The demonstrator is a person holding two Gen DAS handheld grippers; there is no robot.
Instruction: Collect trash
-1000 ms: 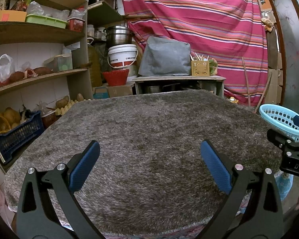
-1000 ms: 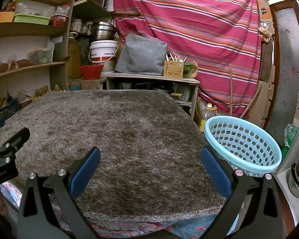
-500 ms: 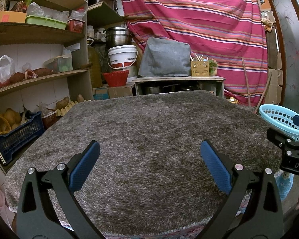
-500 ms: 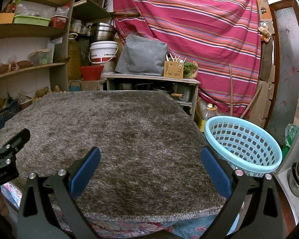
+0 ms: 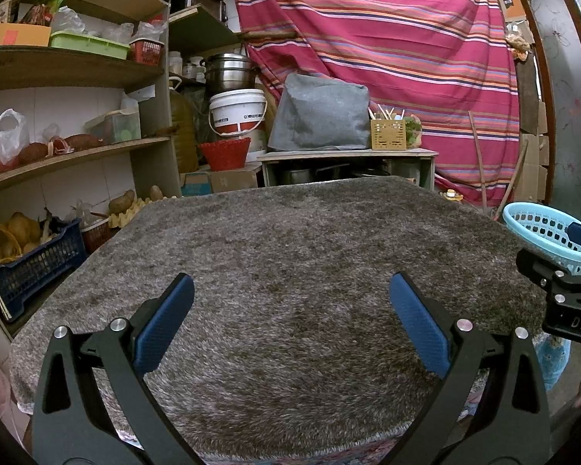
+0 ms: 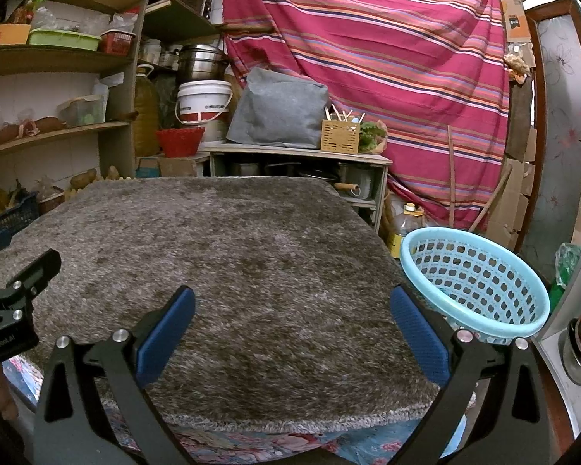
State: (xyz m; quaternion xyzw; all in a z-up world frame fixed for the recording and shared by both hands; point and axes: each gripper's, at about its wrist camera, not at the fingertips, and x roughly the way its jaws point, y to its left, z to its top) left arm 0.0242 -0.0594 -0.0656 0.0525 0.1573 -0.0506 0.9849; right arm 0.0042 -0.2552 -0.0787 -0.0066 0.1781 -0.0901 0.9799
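The left claw (image 5: 290, 321) hangs wide and empty over the near edge of the worktop (image 5: 290, 240); the right claw (image 6: 292, 327) is just as wide and empty, level beside it; neither has shifted against the earlier views, and nothing else has moved either. The shaggy grey cover lies bare, with no trash on it that I can see; the blue basket (image 6: 476, 271), presumably the bin, stands just off the worktop's right edge, and nothing shows inside it. My judgement: either collection has not begun or no trash is in reach; the claws are waiting.
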